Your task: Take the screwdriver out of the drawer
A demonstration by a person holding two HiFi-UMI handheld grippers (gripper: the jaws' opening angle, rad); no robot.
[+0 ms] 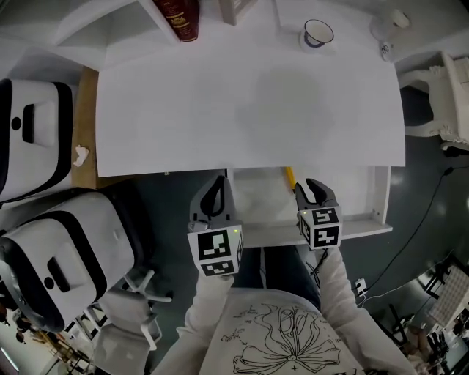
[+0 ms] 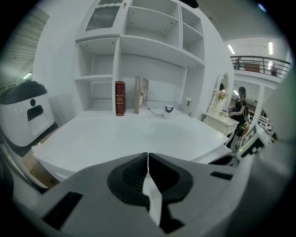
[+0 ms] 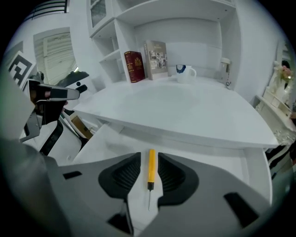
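In the drawer (image 1: 359,227), my right gripper (image 3: 149,163) holds its fingers (image 3: 126,172) spread astride the screwdriver (image 3: 151,167); next, close and lift. On my left gripper (image 2: 148,163), fingers pressed together.

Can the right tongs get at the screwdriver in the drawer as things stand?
Probably yes. The drawer is open, the right tongs hover over it with jaws apart, and the screwdriver lies bare, lined up between them. Nothing seems to block the way down.

The drawer (image 1: 363,226) stands open under the worktop's (image 1: 249,110) front edge. In it lies the screwdriver (image 3: 151,167), just ahead of the right gripper (image 1: 311,189) (the left gripper (image 1: 216,192) is beside it, leftward). A book (image 1: 179,18) and a cup (image 1: 317,33) stand at the worktop's back.
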